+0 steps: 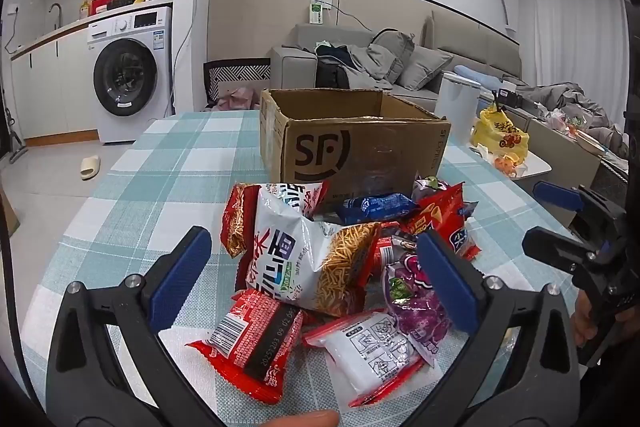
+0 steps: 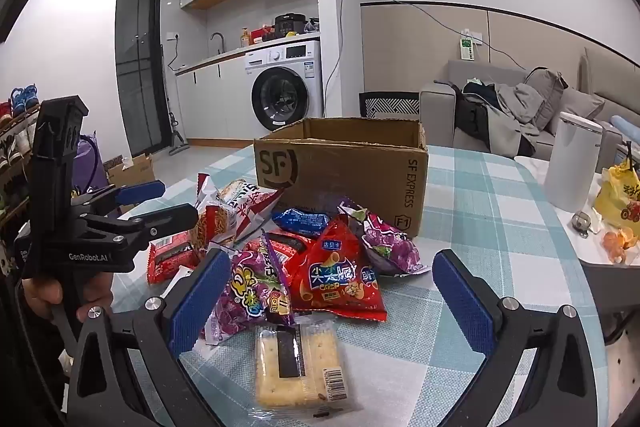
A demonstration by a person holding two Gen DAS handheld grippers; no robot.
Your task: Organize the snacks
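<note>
Both sets of fingers gape fully, holding nothing. The clear-wrapped pale cracker packet point(image 2: 300, 371) lies lengthwise between the right gripper point(image 2: 328, 303) fingers, probably nearest; the open brown cardboard box point(image 2: 344, 171) stands beyond the worktop's snack heap.

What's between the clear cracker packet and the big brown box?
In the right wrist view, a red crisp bag and purple snack bags lie heaped between the clear cracker packet and the brown cardboard box.

Cardboard box point(image 2: 340, 171): "SF EXPRESS"; left gripper point(image 2: 144, 205): "GenRobot.AI".
</note>
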